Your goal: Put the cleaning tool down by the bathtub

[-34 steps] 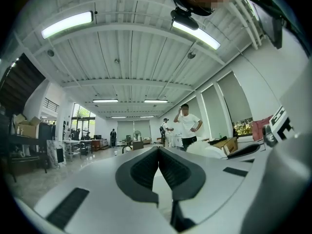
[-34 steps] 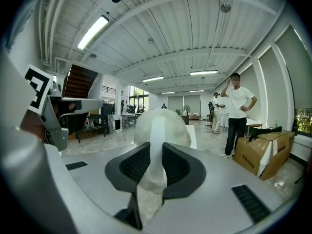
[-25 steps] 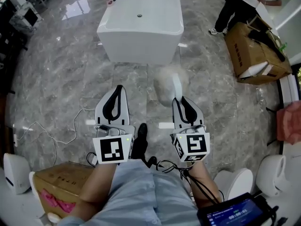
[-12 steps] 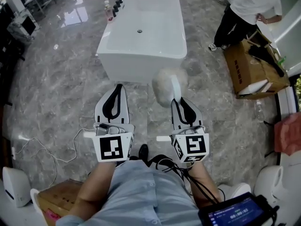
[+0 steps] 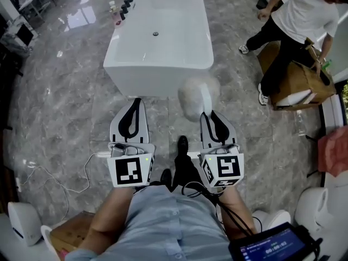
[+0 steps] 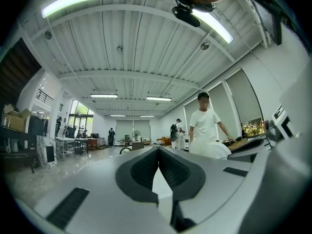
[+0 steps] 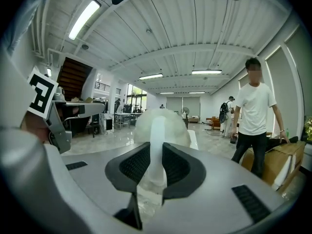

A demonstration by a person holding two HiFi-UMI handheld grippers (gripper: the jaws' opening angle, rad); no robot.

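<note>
Head view shows the white bathtub (image 5: 157,37) on the grey marble floor (image 5: 65,107) just ahead of the person. The fluffy-headed cleaning tool (image 5: 197,98) is in the air near the tub's near end, its white handle clamped in the right gripper (image 5: 209,113), while the left gripper (image 5: 135,101) hangs alongside, jaws pressed together on nothing. The carry looks to be in hand and the set-down not yet begun; next would likely come lowering the tool to the floor beside the tub and easing the right gripper's jaws apart.
</note>
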